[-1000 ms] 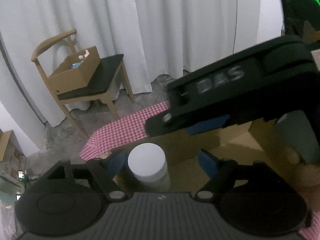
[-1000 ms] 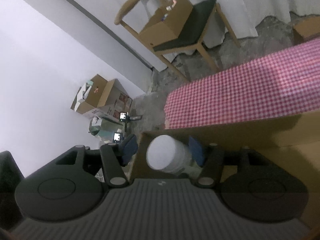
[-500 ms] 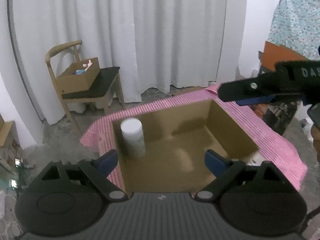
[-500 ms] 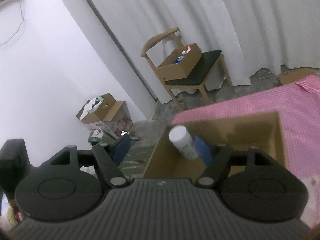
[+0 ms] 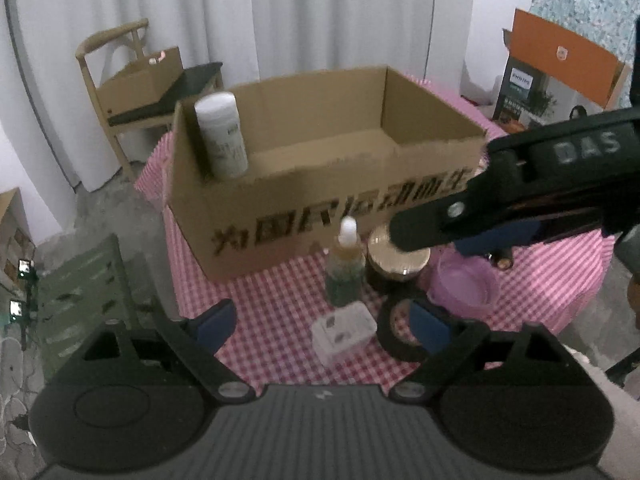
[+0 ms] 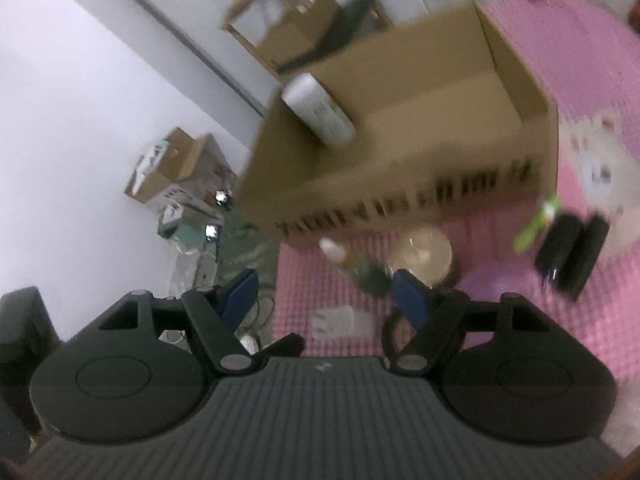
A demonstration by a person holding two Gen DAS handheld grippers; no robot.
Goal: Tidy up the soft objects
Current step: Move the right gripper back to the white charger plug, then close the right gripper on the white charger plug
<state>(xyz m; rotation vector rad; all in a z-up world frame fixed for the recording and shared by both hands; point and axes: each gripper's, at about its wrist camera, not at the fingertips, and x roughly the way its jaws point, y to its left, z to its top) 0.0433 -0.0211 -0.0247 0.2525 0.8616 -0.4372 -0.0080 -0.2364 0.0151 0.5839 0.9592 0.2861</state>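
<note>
1. Left wrist view: the left gripper has its jaws wide and nothing is between them; they are closing a little. It hangs above the checked cloth, in front of the cardboard box.
2. In the same view a white bottle stands upright in the box's left corner. The items not yet sorted stand in a group on the cloth just ahead of the left gripper and slightly to its right: a small white block, a dropper bottle standing upright, a jar with gold lid, a black tape ring and a pink bowl.
3. The right gripper crosses this view from the right and hangs above the jar and the bowl. I judge that it is the nearer one to these two, while the left is nearer to the white block.
4. Right wrist view, much blurred: the right gripper is open and empty. The dropper bottle and the jar lie ahead of it, close to its right finger.
5. Further right on the cloth lies a white plush toy, beside a black thing that I cannot identify. As the one clearly soft object it is probably the next target, and it lies on the right gripper's side
</note>
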